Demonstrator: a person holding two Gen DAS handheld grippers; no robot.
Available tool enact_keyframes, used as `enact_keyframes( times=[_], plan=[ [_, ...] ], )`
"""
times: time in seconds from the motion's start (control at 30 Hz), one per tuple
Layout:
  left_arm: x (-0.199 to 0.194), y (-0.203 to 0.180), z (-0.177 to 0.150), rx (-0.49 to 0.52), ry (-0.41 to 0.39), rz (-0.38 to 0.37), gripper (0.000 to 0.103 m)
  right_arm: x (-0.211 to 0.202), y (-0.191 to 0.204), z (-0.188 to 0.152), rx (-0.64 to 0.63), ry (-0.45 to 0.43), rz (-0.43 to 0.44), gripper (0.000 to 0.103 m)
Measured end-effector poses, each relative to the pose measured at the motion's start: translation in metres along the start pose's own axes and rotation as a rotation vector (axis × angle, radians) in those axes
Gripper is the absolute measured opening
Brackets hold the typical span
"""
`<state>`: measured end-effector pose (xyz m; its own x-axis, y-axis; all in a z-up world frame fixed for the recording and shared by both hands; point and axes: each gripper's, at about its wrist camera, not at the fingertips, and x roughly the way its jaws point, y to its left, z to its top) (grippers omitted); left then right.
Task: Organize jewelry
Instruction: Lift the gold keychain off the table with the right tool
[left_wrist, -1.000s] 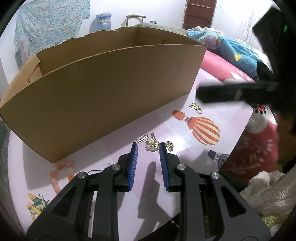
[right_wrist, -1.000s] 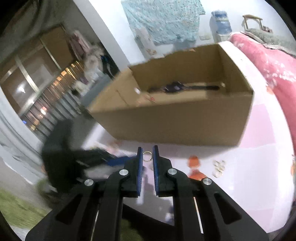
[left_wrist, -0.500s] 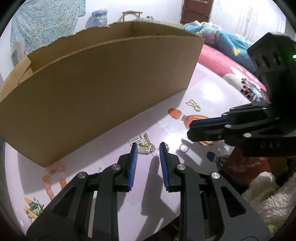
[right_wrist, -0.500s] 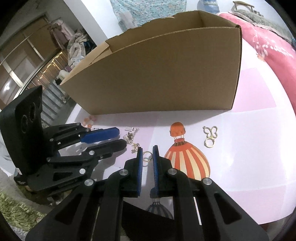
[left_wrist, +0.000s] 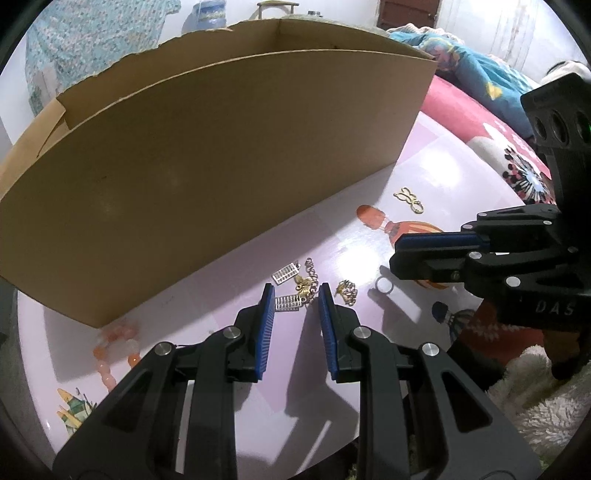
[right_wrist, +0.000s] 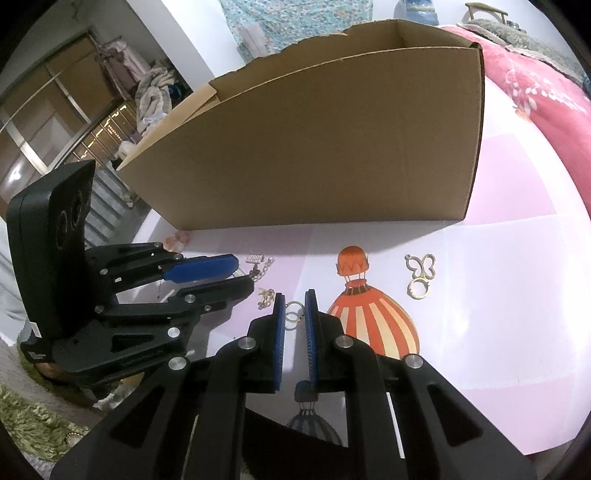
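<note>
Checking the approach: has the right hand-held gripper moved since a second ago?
Yes. The right hand-held gripper came down from the cardboard box to the small ring.

Both views are evenly lit from overhead and in sharp focus, without motion blur. Fisheye distortion bows the cardboard box (left_wrist: 207, 162) edges and darkens the frame corners. Glare patches whiten the glossy table (left_wrist: 439, 184) surface. The left gripper (left_wrist: 296, 295) casts soft shadows beneath its fingers

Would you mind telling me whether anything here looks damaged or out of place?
The cardboard box has a ragged, torn top edge along its far wall. Jewelry lies scattered loose on the table: a tangled gold chain cluster, a ring and a butterfly pendant.
</note>
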<state>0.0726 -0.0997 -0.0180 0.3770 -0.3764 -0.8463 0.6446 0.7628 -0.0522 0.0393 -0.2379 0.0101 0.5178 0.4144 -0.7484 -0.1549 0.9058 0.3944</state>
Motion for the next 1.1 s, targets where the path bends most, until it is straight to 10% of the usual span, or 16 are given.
enact_keyframes(
  times=[0.6, 1.1],
  plan=[
    [-0.006, 0.001, -0.011, 0.043, -0.042, 0.036, 0.000, -0.002, 0.004, 0.003, -0.008, -0.027, 0.003, 0.011],
    [-0.015, 0.007, -0.006, 0.154, -0.088, 0.058, 0.015, -0.005, 0.008, 0.002, -0.035, -0.035, 0.019, 0.011]
  ],
)
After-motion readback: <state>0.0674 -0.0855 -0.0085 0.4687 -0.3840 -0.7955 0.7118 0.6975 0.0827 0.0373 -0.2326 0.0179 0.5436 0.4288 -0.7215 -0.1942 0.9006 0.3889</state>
